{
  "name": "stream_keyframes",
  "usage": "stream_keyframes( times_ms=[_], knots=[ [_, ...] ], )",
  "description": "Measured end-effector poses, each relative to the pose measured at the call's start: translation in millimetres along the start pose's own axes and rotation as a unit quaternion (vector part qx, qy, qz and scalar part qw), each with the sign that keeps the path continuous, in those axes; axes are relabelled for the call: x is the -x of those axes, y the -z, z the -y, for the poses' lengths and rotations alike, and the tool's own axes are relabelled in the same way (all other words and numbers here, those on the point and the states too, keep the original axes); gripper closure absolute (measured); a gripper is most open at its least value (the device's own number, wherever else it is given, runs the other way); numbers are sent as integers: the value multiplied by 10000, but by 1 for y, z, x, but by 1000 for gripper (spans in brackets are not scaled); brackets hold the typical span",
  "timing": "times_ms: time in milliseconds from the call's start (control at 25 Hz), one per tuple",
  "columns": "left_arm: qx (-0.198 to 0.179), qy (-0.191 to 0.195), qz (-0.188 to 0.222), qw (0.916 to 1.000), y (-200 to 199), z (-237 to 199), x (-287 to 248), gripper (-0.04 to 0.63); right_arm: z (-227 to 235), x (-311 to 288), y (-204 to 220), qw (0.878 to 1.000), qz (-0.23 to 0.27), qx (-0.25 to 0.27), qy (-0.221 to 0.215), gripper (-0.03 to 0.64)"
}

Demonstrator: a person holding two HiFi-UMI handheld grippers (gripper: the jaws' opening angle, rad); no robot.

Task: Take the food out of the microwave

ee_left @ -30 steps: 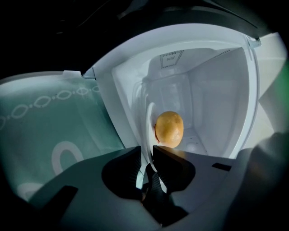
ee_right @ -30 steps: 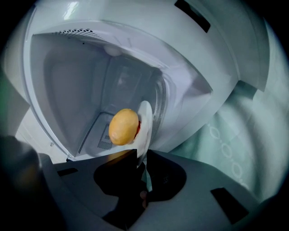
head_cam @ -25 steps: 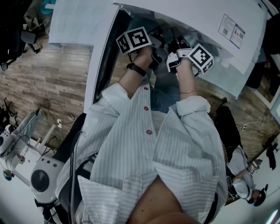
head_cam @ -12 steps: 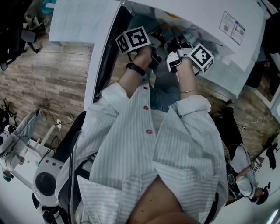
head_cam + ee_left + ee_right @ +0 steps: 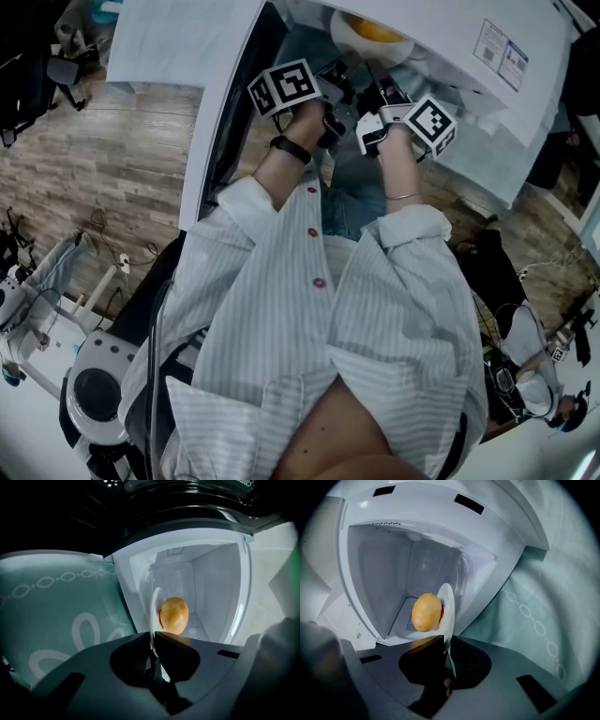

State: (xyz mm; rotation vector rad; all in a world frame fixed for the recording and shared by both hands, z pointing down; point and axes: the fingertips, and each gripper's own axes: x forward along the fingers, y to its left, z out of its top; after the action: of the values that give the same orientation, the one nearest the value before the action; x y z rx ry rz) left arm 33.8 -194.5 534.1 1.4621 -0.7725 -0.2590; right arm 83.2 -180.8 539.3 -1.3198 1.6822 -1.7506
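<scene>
The left gripper [image 5: 153, 639] and right gripper [image 5: 444, 641] have just been closing their jaws, and each pinches the rim of the white plate [image 5: 448, 603] on opposite sides. The round yellow food [image 5: 174, 615] rides on it at the mouth of the microwave [image 5: 379, 573], top centre in the head view. I'd draw both back together, plate level, so nothing rolls. The casing's sticker [image 5: 497, 58], upper right, is unreadable.
</scene>
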Motion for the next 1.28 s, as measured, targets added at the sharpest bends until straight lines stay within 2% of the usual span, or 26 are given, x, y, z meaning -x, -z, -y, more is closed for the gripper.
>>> stream_keyframes(
  times_ms=[480,680,880,1280],
  knots=[
    [47,1,168,9998,14,2,13,561,-1,16,9,9998,-92,-116,-159,558],
    [64,3,269,9996,30,4,21,561,1,31,13,9996,-188,-115,-185,560],
    [35,-7,402,9992,52,12,7,561,9,51,-4,9992,-293,-60,-262,561],
    [33,15,731,9973,92,24,23,561,10,93,1,9976,-566,85,-382,563]
  ],
)
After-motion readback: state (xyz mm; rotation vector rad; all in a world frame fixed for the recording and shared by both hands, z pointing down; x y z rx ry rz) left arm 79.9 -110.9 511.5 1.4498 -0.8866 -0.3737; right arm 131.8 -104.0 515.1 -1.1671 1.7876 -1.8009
